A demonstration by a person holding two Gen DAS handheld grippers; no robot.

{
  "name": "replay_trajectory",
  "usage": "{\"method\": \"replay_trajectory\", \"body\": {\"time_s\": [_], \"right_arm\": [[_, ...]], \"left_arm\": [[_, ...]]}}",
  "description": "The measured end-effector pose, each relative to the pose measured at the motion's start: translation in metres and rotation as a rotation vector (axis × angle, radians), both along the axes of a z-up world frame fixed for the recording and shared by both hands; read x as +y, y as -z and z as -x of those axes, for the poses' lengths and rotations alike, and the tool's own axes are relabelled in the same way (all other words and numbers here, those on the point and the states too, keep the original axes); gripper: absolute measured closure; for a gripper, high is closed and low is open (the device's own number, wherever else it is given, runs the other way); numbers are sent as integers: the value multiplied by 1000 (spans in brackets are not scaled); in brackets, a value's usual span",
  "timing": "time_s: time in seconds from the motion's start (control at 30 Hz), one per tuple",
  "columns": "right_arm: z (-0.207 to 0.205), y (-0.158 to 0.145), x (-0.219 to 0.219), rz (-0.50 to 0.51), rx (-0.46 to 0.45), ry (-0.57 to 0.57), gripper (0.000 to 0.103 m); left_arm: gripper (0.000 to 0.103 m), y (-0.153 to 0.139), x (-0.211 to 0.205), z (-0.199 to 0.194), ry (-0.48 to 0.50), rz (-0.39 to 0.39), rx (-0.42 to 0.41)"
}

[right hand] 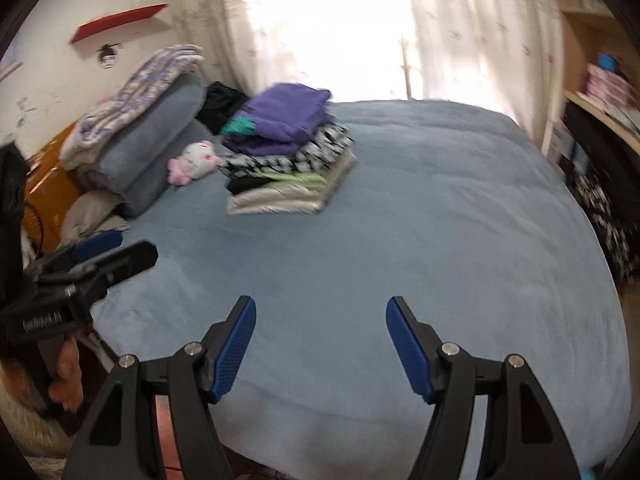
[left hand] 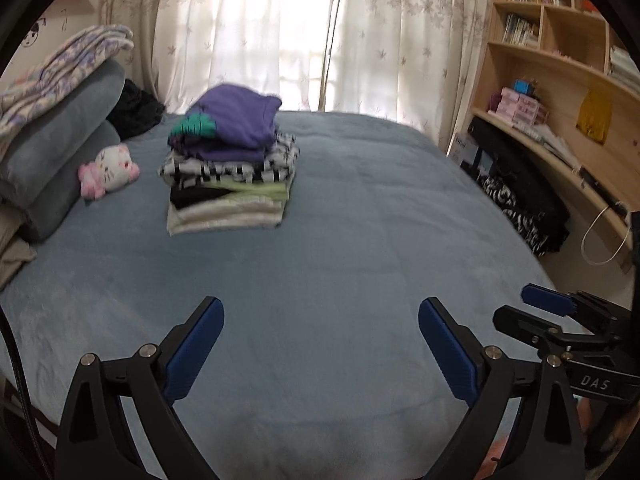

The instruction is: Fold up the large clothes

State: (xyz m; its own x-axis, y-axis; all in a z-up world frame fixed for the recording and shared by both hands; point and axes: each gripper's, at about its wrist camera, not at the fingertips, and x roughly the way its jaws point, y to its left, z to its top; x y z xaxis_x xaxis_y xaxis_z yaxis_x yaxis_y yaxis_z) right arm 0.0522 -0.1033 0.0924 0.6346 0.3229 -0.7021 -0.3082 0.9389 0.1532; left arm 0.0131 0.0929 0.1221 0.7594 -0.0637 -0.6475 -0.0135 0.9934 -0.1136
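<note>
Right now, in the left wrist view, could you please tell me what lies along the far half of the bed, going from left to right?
Stacked grey-blue pillows → pink and white plush cat → pile of folded clothes → bare blue bedspread → wooden bookshelf beside the bed.

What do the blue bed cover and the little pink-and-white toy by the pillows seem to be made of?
The bed cover looks like soft fleece or plush: matte, faintly mottled nap, no sheen. The toy appears to be stuffed plush fabric, rounded and fuzzy-edged, though blur hides detail.
</note>
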Motion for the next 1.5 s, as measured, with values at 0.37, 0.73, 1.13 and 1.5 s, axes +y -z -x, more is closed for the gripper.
{"method": "replay_trajectory", "body": {"time_s": [0.37,0.73,1.13,1.5], "right_arm": [[26,65,-16,19,42,155,35],[25,84,-18,13,61,165,35],[28,90,-15,10,78,154,35],[29,90,-13,19,77,155,35]], "left_arm": [[6,76,-24,2,-45,27,152],[6,82,-21,4,-79,31,164],[6,85,-31,7,-70,13,174],[6,86,-29,7,-72,12,174]]}}
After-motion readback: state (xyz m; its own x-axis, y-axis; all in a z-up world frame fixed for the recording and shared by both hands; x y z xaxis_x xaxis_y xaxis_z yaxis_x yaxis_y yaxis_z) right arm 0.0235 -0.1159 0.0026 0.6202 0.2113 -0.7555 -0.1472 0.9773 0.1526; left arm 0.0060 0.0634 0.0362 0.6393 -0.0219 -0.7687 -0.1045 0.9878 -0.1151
